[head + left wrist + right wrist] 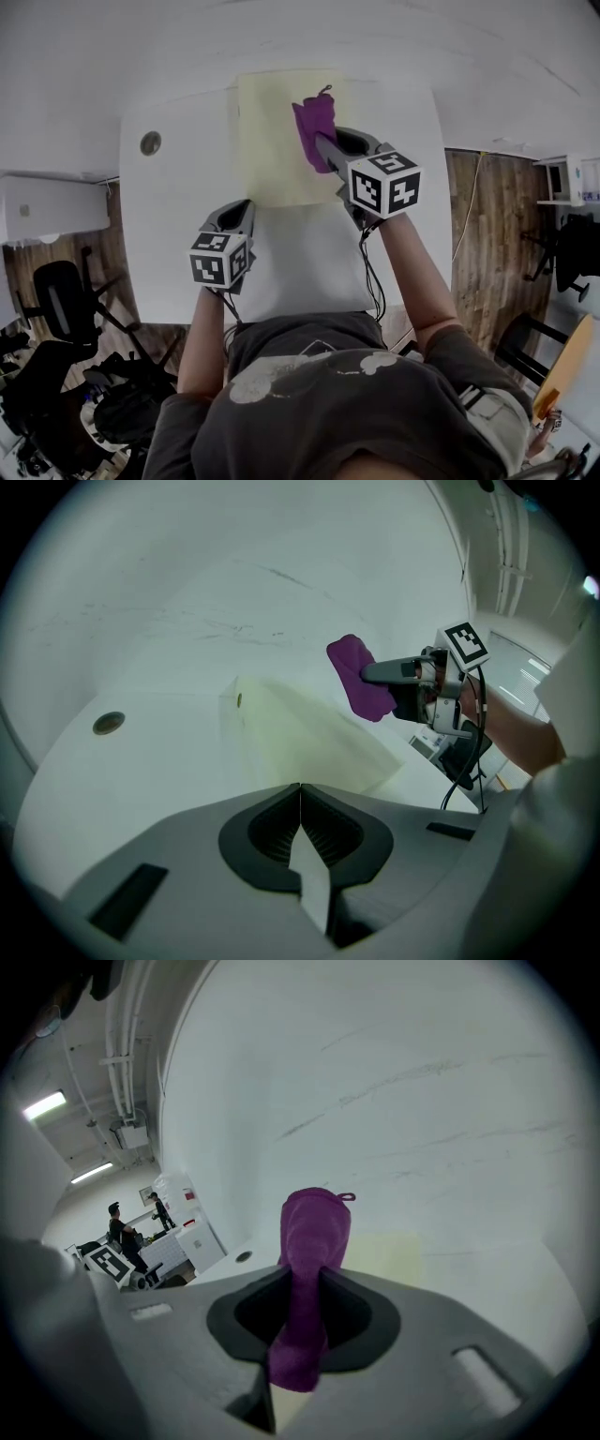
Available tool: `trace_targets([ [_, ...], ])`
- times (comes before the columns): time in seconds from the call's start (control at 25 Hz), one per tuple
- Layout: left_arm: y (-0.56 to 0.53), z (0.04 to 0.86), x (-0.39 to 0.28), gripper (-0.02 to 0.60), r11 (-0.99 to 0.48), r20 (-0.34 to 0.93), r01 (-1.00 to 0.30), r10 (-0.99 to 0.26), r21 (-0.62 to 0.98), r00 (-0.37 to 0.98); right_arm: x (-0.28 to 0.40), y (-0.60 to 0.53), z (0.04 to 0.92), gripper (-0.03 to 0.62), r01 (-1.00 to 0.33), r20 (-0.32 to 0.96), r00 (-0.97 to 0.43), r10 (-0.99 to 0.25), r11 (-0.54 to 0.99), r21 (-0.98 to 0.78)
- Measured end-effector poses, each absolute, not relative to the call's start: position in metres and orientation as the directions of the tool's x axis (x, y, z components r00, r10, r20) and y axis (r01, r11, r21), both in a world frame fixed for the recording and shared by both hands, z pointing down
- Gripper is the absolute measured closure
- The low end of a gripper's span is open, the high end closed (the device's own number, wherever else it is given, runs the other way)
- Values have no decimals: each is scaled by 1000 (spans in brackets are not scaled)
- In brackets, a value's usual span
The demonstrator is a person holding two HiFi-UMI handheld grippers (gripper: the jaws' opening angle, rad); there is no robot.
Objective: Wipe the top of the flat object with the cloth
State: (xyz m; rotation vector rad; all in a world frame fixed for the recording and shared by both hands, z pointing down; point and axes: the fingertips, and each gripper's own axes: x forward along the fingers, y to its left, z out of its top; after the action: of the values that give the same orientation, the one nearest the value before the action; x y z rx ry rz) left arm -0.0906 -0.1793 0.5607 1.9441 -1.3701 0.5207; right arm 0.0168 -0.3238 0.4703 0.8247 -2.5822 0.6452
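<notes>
- While the right gripper (325, 146) is clamped on a soft purple cloth (314, 120), this cloth is over the upper right part of a pale yellow flat rectangular sheet (270, 141) in the head view.
- In the right gripper view the two jaws of the right gripper (305, 1283) press on the purple cloth (315, 1232) from both sides. One end of the cloth stands out past the jaws and the other end hangs down behind them.
- The pale yellow sheet (386, 1256) shows just behind the cloth in that view. I cannot tell if the cloth touches it.
- The left gripper (241, 208) is at the lower left of the sheet in the head view, near its lower edge and over the white table top (173, 216).
- In the left gripper view the jaws of the left gripper (300, 796) are closed against each other, and no object is between them.
- The same view shows the purple cloth (357, 678) at the middle right of the frame, at the tip of the right gripper and above the far end of the yellow sheet (309, 735).
- A small round hole (150, 143) is in the table top, at the left of the sheet and apart from it.
- A black cable (372, 281) hangs along the right forearm of the person.
</notes>
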Motion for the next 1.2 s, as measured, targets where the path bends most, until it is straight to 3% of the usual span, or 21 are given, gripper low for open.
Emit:
trace_targets([
  [0.32, -182, 568, -95, 584, -177, 686, -935, -640, 306, 346, -29, -351, 480, 522, -563, 502, -770, -393, 790, -245],
  [0.92, -185, 570, -94, 584, -161, 695, -933, -630, 322, 348, -124, -408, 518, 522, -409, 678, -636, -369, 906, 109],
  [1.2, -186, 570, -96, 584, -154, 692, -934, -635, 323, 344, -145, -423, 531, 520, -343, 703, -611, -363, 922, 178],
])
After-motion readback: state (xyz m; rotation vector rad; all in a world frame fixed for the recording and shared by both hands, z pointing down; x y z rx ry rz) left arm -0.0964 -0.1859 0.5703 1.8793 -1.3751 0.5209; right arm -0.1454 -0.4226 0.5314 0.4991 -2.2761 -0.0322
